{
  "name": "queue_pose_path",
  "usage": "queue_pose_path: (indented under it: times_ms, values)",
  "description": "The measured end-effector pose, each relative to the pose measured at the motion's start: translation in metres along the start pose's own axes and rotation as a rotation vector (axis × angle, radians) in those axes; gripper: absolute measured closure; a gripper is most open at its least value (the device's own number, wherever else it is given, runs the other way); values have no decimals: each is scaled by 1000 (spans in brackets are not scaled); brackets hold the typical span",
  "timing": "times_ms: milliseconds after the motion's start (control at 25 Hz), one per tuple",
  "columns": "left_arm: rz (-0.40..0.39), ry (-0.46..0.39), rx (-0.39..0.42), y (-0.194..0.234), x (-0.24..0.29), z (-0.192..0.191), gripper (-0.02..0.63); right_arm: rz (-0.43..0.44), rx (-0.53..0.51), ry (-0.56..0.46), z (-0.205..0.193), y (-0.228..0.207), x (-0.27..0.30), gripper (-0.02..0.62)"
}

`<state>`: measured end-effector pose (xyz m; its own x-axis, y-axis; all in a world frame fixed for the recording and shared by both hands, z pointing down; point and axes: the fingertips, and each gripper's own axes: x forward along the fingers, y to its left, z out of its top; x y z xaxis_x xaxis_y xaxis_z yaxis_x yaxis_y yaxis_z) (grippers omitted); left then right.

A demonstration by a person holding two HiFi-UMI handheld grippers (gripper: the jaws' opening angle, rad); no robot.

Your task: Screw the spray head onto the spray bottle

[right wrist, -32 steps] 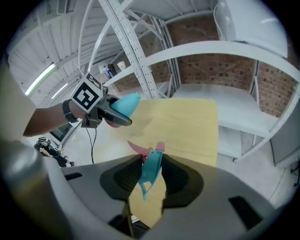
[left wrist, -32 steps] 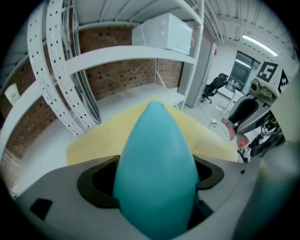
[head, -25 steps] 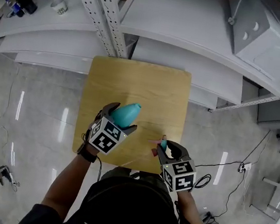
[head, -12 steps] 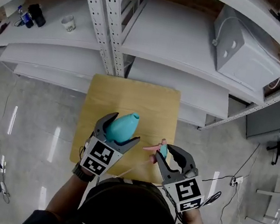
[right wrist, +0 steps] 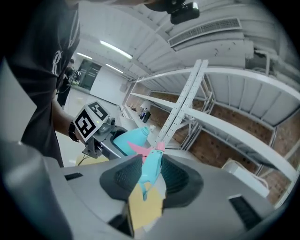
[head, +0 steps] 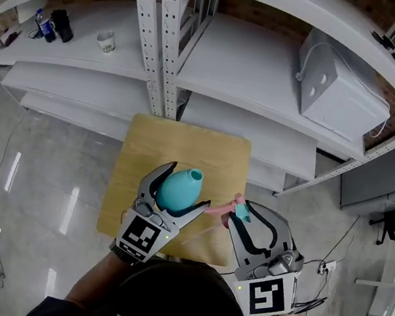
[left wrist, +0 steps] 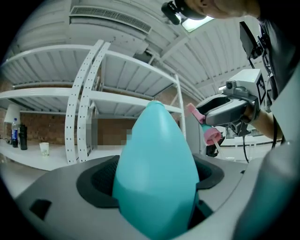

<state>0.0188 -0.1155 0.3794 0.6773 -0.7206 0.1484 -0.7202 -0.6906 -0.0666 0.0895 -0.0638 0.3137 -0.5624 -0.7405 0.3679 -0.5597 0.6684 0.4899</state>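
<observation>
Left gripper (head: 186, 186) at lower centre, clamped round the belly of the teal spray bottle (head: 176, 189), open neck pointing up-frame. Just right of it, right gripper (head: 244, 217) pinching the small spray head (head: 240, 210), pink trigger toward the bottle. Probably light, thin, slick plastic: best held gently at body and collar. Beyond, wooden bench (head: 185, 141), then white shelving (head: 225, 69).
</observation>
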Motion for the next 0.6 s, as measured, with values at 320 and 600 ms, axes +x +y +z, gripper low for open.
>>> queue_pose_path:
  times_ms: [320, 600]
  values:
    - [-2, -55, 1, -1, -4, 7, 164, -35, -156, -48, 30, -6, -10, 463]
    - [-31, -83, -47, -5, -3, -2, 164, -43, -275, -54, 56, -25, -28, 463]
